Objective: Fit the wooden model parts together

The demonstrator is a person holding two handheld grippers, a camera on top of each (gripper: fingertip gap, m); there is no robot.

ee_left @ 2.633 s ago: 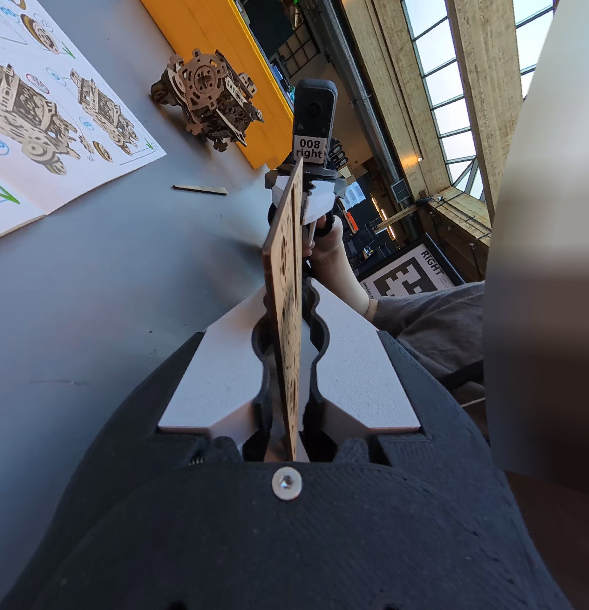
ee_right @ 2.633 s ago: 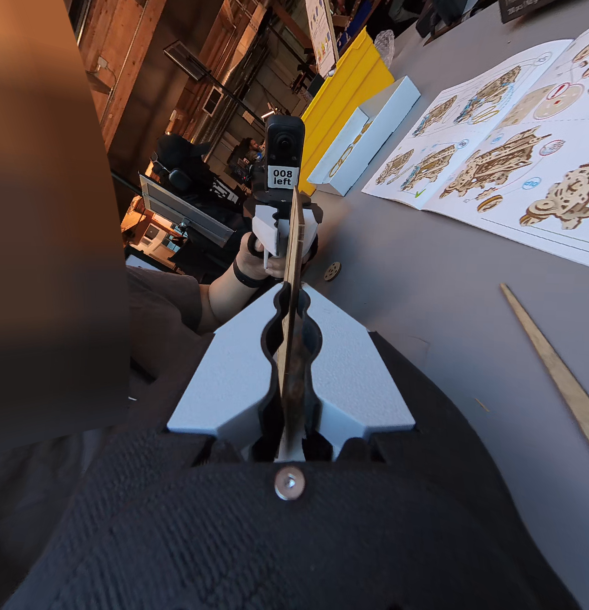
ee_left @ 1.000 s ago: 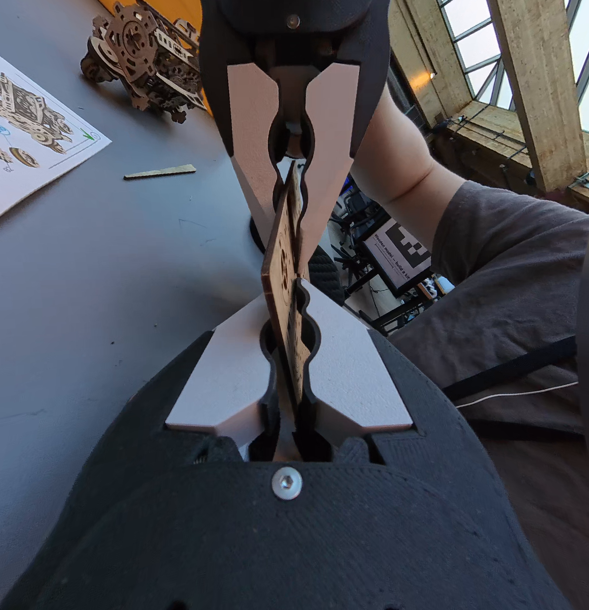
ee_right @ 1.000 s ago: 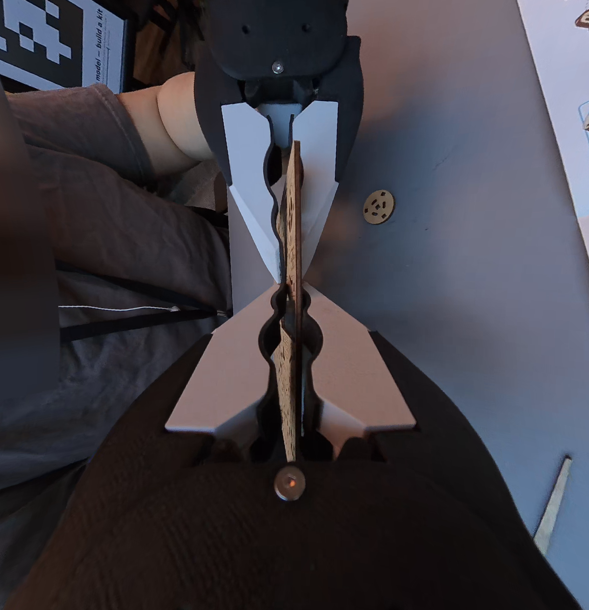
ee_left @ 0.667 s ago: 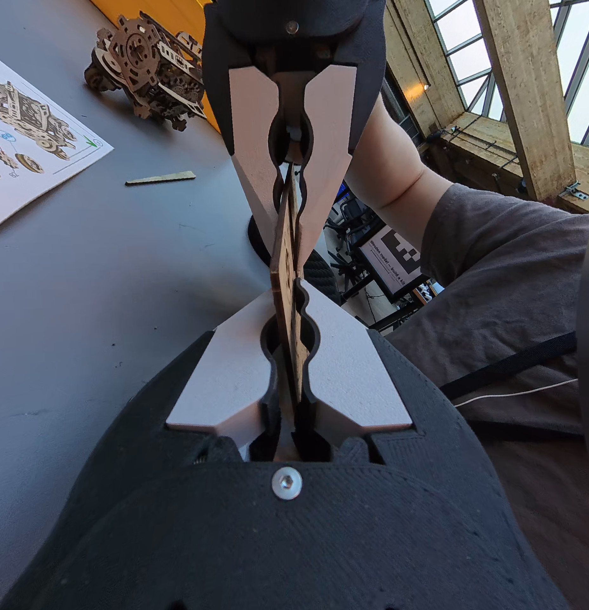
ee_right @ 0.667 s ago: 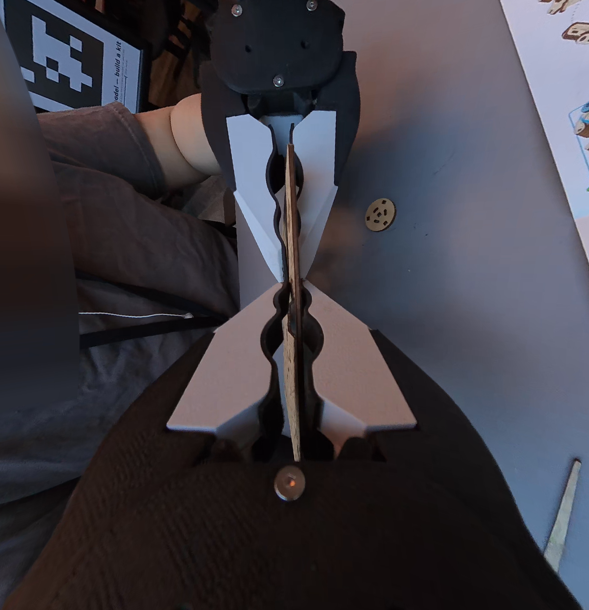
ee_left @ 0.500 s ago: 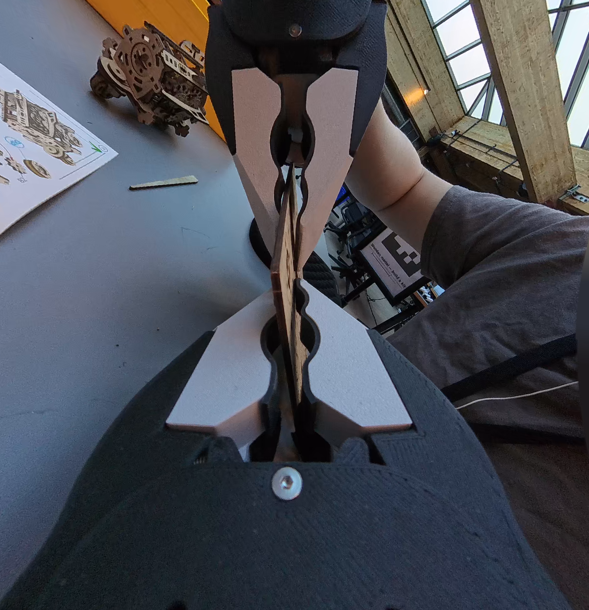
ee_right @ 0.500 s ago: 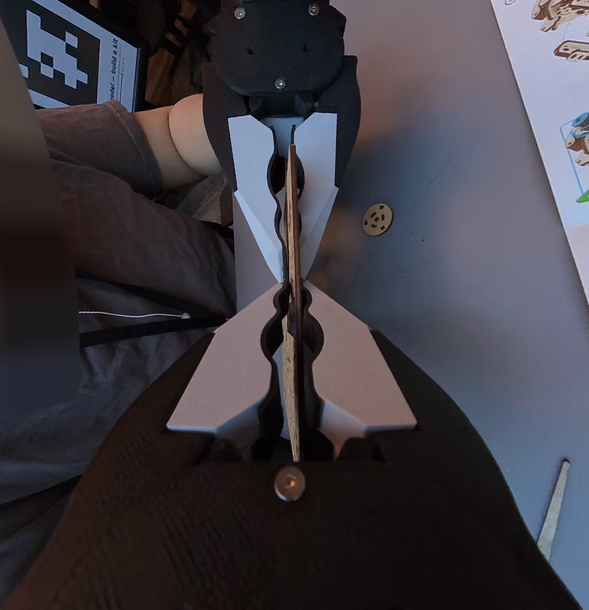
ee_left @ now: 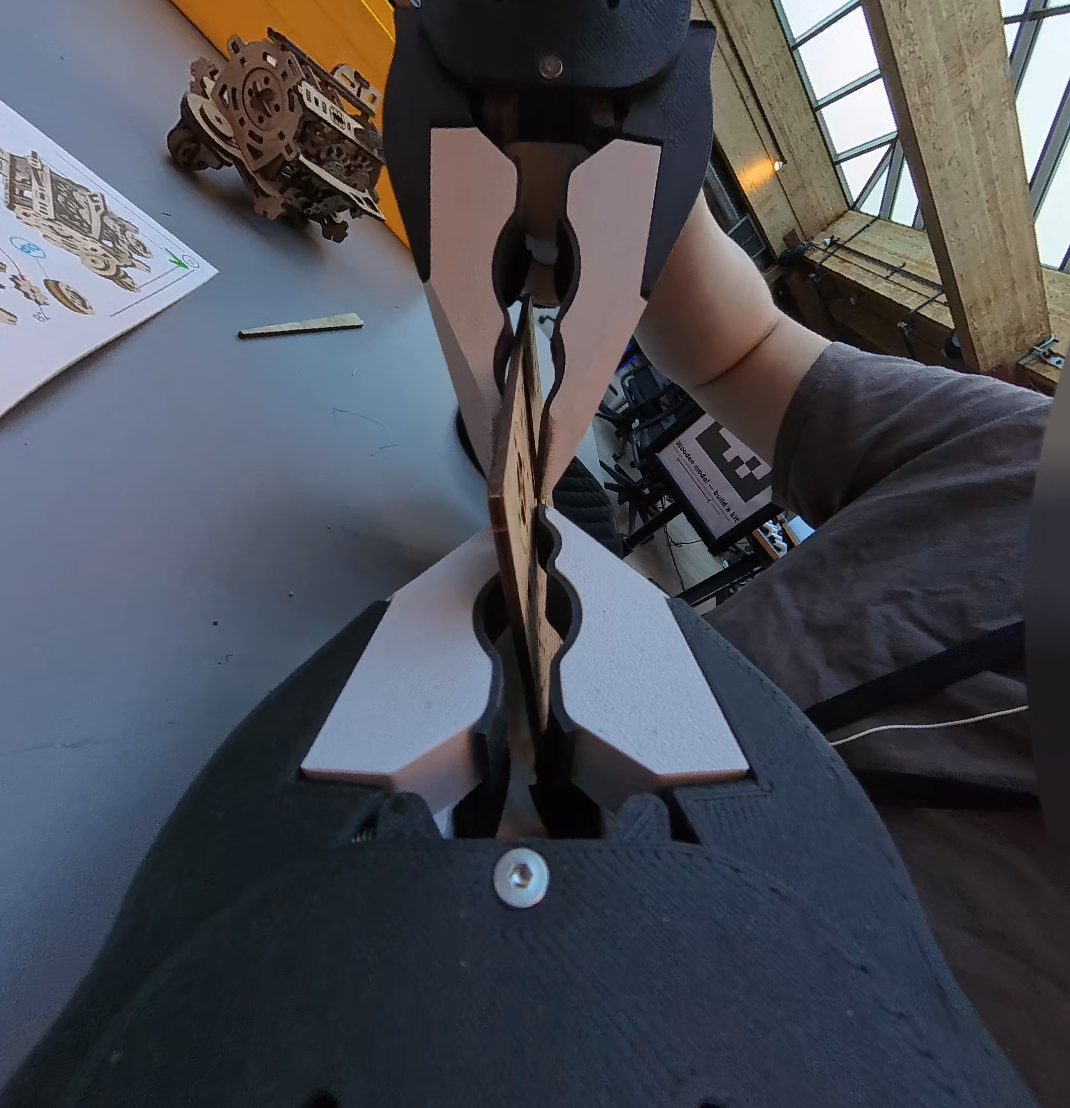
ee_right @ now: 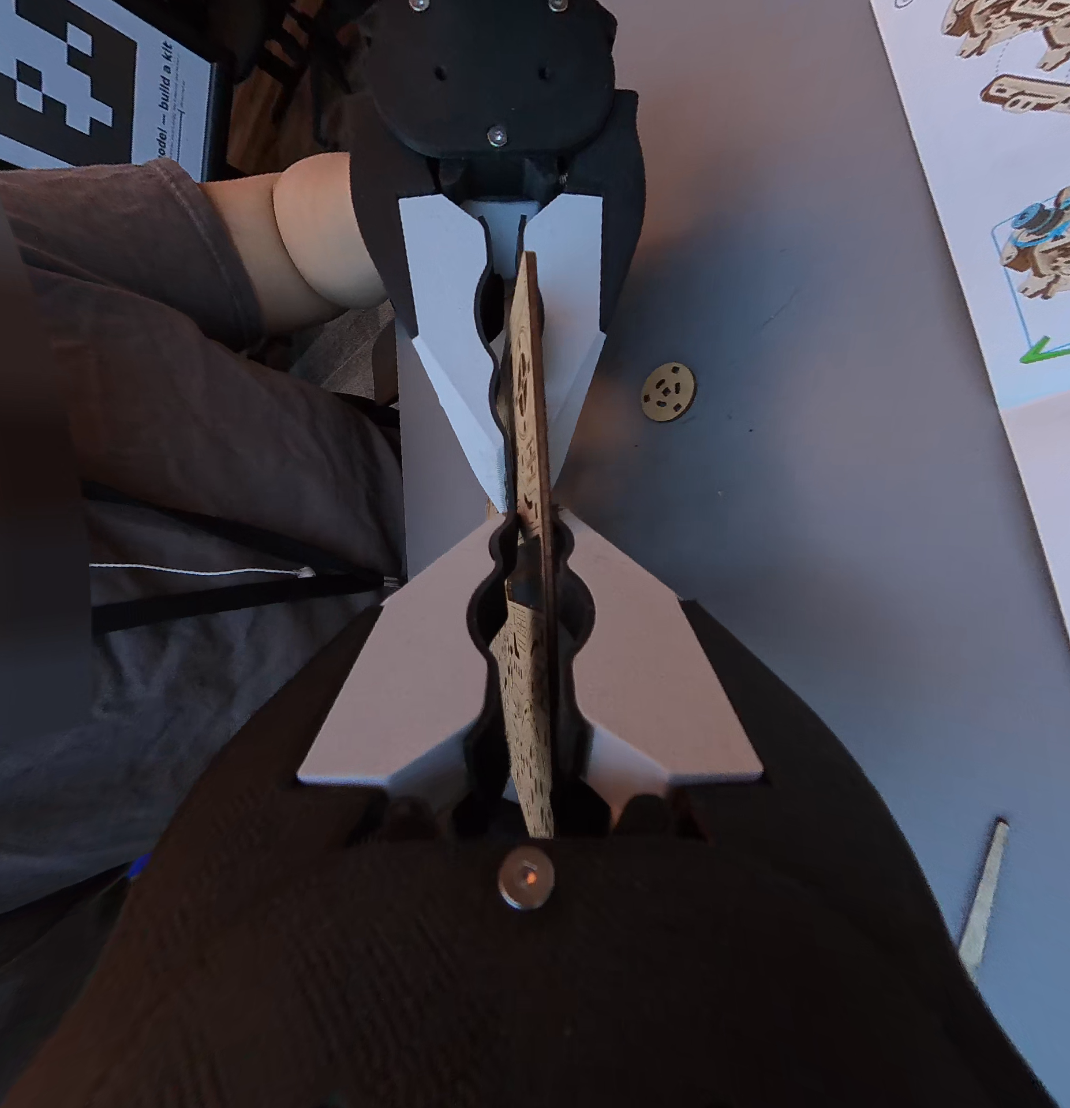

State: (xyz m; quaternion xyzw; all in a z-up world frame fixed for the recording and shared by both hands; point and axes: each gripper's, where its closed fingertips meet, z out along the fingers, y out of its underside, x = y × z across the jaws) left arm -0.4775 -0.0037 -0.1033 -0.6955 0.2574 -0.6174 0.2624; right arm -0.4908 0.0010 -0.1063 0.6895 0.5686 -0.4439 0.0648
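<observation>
A thin laser-cut wooden sheet (ee_left: 522, 419) is seen edge-on, held above the grey table (ee_left: 161, 539). My left gripper (ee_left: 517, 521) is shut on its near end. My right gripper (ee_left: 523, 473) faces it tip to tip and is shut on the far end. In the right wrist view the sheet (ee_right: 528, 419) runs from my right gripper (ee_right: 529, 521) up into the left gripper (ee_right: 526, 488), leaning against the right-hand fingers. A dark cutout shows in the sheet. Whether it is one piece or two layers is hidden.
A part-built wooden model (ee_left: 281, 150) stands at the table's far left, by an instruction sheet (ee_left: 59, 240) and a loose wooden strip (ee_left: 302, 325). A round wooden disc (ee_right: 669, 393) lies to the right of the grippers. The person's arm and torso (ee_left: 880, 539) are close by. The grippers are tip to tip, or close to it. The round wooden disc (ee_right: 669, 393) is about equally far from each gripper, around 9 centimeters.
Both grippers keep their hold. The sheet has tilted a little, so more of its patterned face shows. The left gripper sits lower in the right wrist view.
</observation>
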